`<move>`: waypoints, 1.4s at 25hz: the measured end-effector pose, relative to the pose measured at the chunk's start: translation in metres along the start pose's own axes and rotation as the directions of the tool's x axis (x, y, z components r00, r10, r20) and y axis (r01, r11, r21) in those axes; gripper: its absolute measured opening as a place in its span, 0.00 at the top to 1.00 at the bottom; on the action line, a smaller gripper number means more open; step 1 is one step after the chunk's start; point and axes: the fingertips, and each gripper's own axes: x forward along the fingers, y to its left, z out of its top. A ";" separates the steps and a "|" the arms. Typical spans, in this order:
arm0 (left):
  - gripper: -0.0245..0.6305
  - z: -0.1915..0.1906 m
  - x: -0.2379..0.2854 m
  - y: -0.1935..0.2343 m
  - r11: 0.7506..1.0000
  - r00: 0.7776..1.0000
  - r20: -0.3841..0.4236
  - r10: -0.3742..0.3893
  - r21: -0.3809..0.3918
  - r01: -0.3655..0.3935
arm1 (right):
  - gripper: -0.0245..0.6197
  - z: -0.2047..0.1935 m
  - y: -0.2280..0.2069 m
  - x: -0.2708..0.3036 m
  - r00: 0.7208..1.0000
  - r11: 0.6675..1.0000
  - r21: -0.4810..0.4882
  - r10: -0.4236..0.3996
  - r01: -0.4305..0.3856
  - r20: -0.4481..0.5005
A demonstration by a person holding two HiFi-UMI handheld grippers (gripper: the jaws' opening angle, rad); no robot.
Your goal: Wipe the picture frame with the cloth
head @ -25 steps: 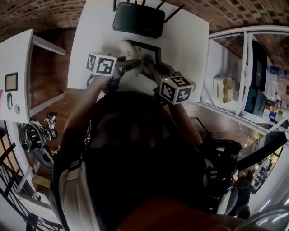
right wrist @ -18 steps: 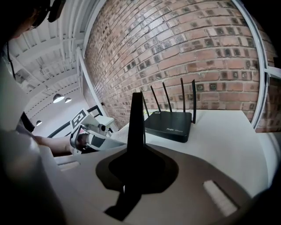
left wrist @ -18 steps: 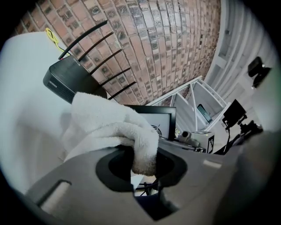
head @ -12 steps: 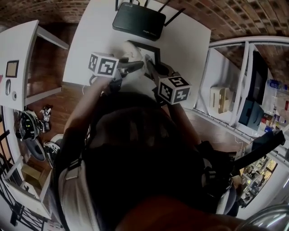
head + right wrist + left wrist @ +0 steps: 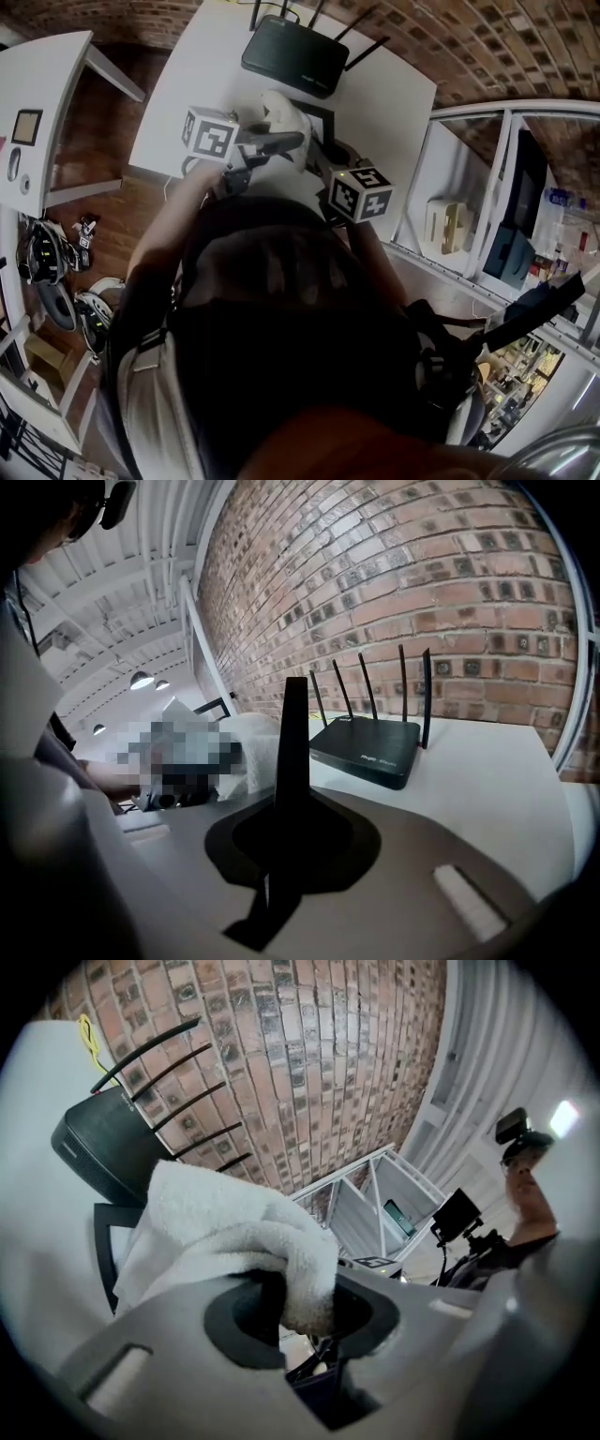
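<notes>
Head view: since a second ago your left gripper (image 5: 289, 141) has carried the cloth (image 5: 284, 111) up the picture frame (image 5: 321, 114) standing on the surface (image 5: 394, 94), with your right gripper (image 5: 319, 153) at its near edge. Left gripper view: jaws clamp a cloth fold, frame just behind. Right gripper view: jaws closed on what looks like the frame's thin black edge; you're mid-wipe, so sweep back across next and keep that hold steady.

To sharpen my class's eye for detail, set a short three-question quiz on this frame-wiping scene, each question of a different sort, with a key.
1. True or false: the left claw is shut on the cloth.
2. Which thing with antennas sits on the table? A router, B kettle, C lamp.
3. Fill in: the right claw grips the ____.
Key: 1 true; 2 A; 3 picture frame.
</notes>
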 end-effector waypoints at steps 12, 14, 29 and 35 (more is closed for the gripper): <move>0.83 0.029 0.008 -0.058 0.971 0.966 0.119 -0.229 -0.043 0.236 | 0.95 0.000 0.003 0.003 1.000 0.999 -0.048 -0.014 0.013 -0.021; 0.83 0.038 0.002 -0.065 0.967 0.958 0.148 -0.247 -0.030 0.254 | 0.95 0.000 0.003 0.003 1.000 0.999 -0.048 -0.017 0.016 -0.019; 0.83 0.053 -0.084 0.070 0.918 0.898 0.192 0.395 -0.052 -0.393 | 0.95 0.004 -0.009 -0.008 0.998 0.998 -0.027 -0.061 0.061 0.010; 0.83 0.027 -0.067 0.093 0.922 0.913 0.128 0.387 -0.042 -0.385 | 0.95 0.003 -0.005 -0.006 0.997 0.996 -0.055 -0.070 0.069 -0.023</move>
